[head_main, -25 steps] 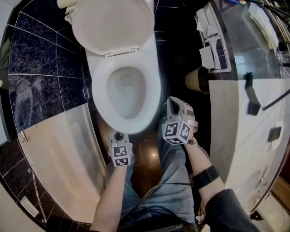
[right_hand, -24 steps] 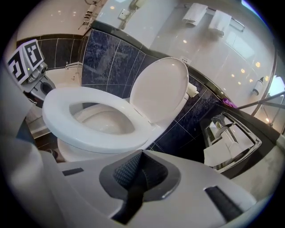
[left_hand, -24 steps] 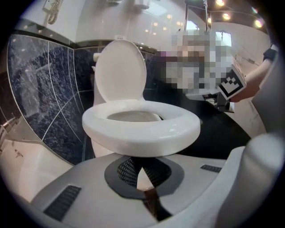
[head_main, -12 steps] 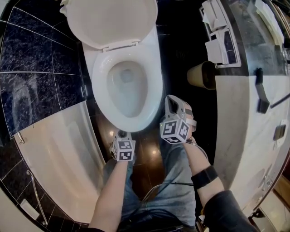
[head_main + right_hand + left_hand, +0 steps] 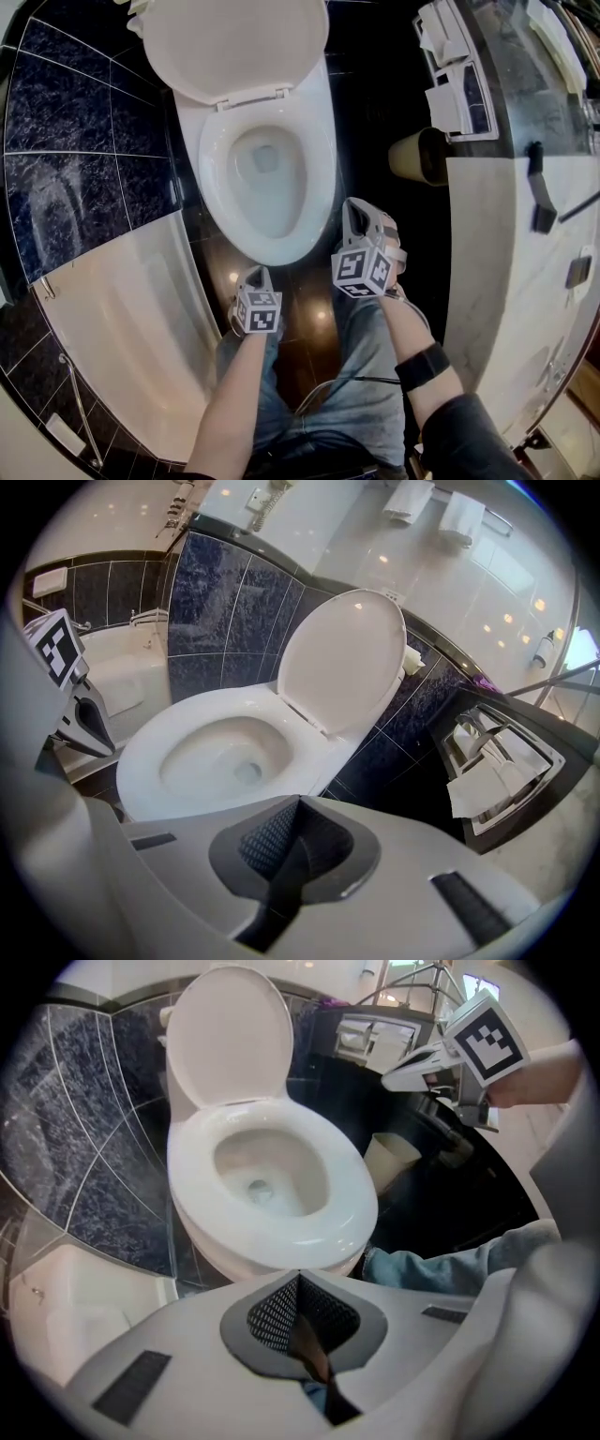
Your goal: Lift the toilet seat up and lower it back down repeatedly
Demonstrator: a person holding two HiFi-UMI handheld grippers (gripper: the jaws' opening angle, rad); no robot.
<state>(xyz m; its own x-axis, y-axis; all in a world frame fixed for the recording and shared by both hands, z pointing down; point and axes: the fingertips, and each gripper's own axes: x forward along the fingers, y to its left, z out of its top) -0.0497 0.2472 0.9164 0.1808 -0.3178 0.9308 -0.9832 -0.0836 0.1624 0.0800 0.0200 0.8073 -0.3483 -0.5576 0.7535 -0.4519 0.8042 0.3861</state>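
Note:
The white toilet seat [image 5: 212,178] lies flat on the bowl, and the lid [image 5: 230,42] stands raised behind it. My left gripper [image 5: 258,274] hovers just in front of the bowl's front edge, shut with nothing in it. In the left gripper view its tips [image 5: 298,1277] point at the seat [image 5: 349,1211] without touching it. My right gripper [image 5: 354,208] is beside the bowl's front right, also shut and empty. The right gripper view has its tips [image 5: 300,801] aimed over the seat [image 5: 141,761] toward the lid [image 5: 342,658].
A white bathtub [image 5: 122,309] runs along the left, under a dark tiled wall [image 5: 75,112]. At right are a beige bin [image 5: 412,155], a paper holder [image 5: 455,98] and a marble counter [image 5: 506,244]. The person's jeans-clad legs [image 5: 366,375] stand on the dark floor.
My left gripper has dropped and drawn a little away from the bowl's front edge. The right gripper has barely moved. The seat stays down and the lid stays up.

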